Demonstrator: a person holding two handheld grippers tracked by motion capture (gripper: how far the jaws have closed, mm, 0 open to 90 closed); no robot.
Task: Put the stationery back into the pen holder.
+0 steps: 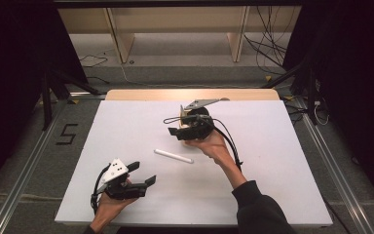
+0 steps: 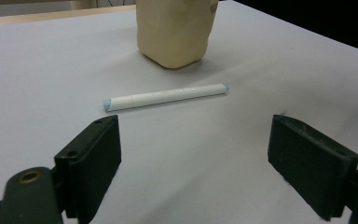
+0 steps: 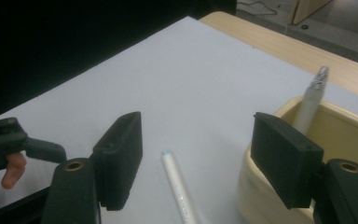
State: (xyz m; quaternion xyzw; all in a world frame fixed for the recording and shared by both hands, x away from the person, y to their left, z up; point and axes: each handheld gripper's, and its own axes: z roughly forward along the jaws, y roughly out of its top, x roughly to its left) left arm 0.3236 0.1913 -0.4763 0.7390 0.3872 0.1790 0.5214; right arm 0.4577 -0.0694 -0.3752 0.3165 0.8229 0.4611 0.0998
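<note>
Progress judged partial: one pen (image 3: 313, 95) is seen standing in the cup (image 3: 349, 135), a second pen (image 1: 174, 156) is left flat on the worktop (image 1: 272, 195) between the right tool (image 1: 181, 127) and left tool (image 1: 143, 174), both held wide open and empty.
</note>
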